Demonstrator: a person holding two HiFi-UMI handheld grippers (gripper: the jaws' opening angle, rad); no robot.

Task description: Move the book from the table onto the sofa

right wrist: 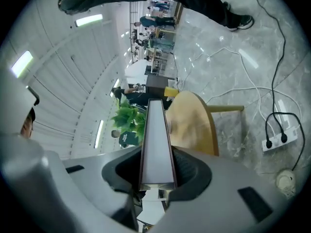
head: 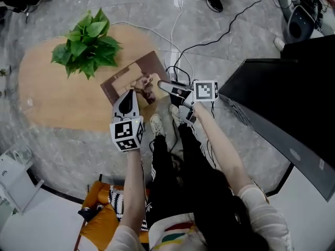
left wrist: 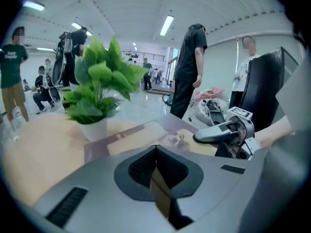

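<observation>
Right gripper [head: 164, 86] was clamped on the right edge of the book [head: 137, 73], whose page block ran straight out between its jaws. Left gripper [head: 127, 96] pinched the book's near corner, its jaws closed on the thin cover. The book lay between the two, over the near edge of the wooden table [head: 47, 90], beside the potted plant [head: 86, 43].

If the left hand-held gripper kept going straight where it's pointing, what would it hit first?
The book, pinched in its jaws; past that, probably the wooden table, right of the potted plant.

Plant [head: 86, 41] on table [head: 42, 90], book [head: 135, 73] to its right
</observation>
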